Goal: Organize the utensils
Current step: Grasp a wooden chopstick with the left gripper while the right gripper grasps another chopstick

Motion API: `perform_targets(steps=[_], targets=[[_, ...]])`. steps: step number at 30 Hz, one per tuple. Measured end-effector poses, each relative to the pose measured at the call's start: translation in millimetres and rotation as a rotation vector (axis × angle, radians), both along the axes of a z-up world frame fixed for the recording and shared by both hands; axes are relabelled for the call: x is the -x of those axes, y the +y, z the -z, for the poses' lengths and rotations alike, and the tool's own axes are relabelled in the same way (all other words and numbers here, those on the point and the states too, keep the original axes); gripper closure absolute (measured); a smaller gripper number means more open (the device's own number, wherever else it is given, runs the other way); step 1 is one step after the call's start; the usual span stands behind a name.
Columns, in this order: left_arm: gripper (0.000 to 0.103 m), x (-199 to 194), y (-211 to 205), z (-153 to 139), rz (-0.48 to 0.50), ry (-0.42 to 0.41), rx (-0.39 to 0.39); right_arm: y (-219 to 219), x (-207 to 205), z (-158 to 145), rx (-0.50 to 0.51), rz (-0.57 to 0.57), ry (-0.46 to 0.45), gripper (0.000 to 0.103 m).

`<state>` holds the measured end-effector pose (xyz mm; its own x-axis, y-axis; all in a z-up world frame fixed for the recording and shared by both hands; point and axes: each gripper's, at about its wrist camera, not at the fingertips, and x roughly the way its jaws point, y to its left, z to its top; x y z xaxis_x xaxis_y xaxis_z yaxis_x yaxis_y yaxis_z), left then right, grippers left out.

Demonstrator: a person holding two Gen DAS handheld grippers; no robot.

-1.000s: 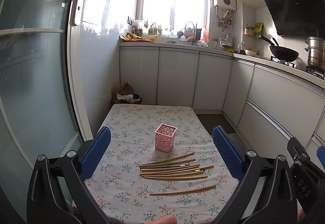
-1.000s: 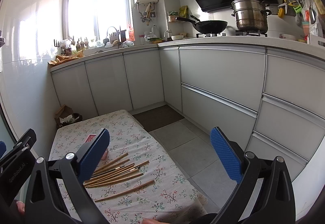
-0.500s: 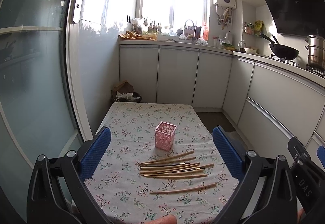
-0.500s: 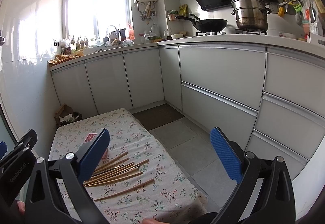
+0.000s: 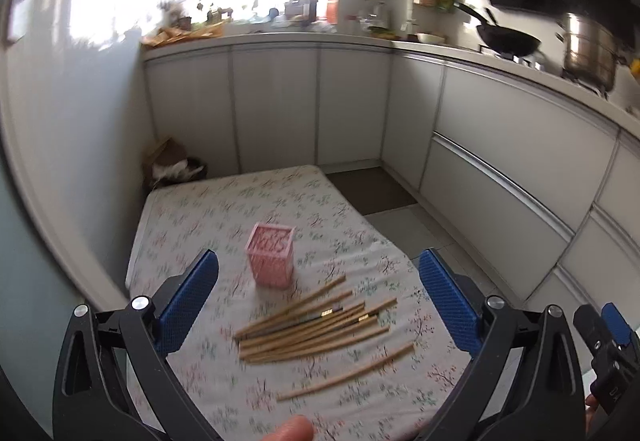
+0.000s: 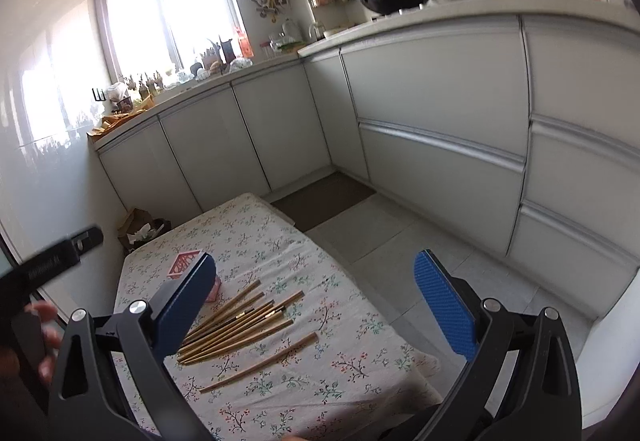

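Note:
A pink lattice holder (image 5: pixel 270 260) stands upright on the floral tablecloth (image 5: pixel 224 209). Several wooden chopsticks (image 5: pixel 312 325) lie in a loose bundle in front of it, and one chopstick (image 5: pixel 346 371) lies apart, nearer to me. My left gripper (image 5: pixel 318 301) is open and empty, above the bundle. My right gripper (image 6: pixel 324 305) is open and empty, above the table's right part. In the right wrist view the holder (image 6: pixel 188 265) is half hidden behind my left finger, and the chopsticks (image 6: pixel 236 325) lie beside it.
White kitchen cabinets (image 6: pixel 436 145) line the back and right. A wok (image 5: pixel 506 41) and steel pot (image 5: pixel 588 53) sit on the counter. A bin with paper (image 5: pixel 176 171) stands beyond the table's far left corner. Tiled floor (image 6: pixel 400 245) lies right of the table.
Both grippers have tilted down and moved forward toward the table; the holder and chopsticks now sit larger and more central. Both stay open. Nothing on the table has moved.

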<state>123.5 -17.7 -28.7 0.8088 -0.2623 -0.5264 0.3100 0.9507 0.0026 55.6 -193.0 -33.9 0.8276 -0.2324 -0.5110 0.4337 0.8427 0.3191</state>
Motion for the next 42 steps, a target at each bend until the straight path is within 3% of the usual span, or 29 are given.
perform_targets(steps=[2,4,8,10,16,21,23,30,36,38,42], targets=[[0.007,-35.1,-27.0,30.2,0.106,0.146,-0.15,-12.2,-13.9,19.3,-0.063,-0.019,0.046,0.006],[0.007,-72.3,-55.8,84.0,0.205,0.388,-0.31,-21.4,-27.2,38.7,-0.107,-0.035,0.085,0.006],[0.007,-132.8,-87.1,150.7,0.248,0.547,-0.366,-33.9,-56.6,83.1,-0.196,-0.069,0.166,0.006],[0.007,-165.9,-97.0,173.3,0.271,0.632,-0.372,-36.2,-71.8,102.8,-0.233,-0.089,0.209,0.006],[0.008,-251.9,-108.9,226.0,0.244,0.788,-0.378,-42.6,-108.7,148.9,-0.243,-0.089,0.296,0.006],[0.03,-282.9,-113.2,245.9,0.229,0.837,-0.403,-46.8,-129.7,175.0,-0.244,-0.09,0.342,0.006],[0.031,-290.2,-111.7,248.8,0.217,0.834,-0.407,-46.3,-134.8,182.4,-0.248,-0.095,0.363,0.006],[0.056,-303.8,-115.8,266.0,0.242,0.835,-0.457,-38.9,-138.5,185.7,-0.222,-0.11,0.378,0.006],[0.083,-303.6,-114.8,269.0,0.277,0.863,-0.411,-43.6,-134.4,184.8,-0.237,-0.091,0.39,0.006],[0.085,-296.0,-111.7,267.6,0.276,0.868,-0.401,-43.7,-132.1,184.3,-0.242,-0.086,0.394,0.006],[0.091,-274.9,-90.9,267.2,0.262,0.86,-0.308,-39.3,-129.7,188.0,-0.249,-0.103,0.436,0.006]])
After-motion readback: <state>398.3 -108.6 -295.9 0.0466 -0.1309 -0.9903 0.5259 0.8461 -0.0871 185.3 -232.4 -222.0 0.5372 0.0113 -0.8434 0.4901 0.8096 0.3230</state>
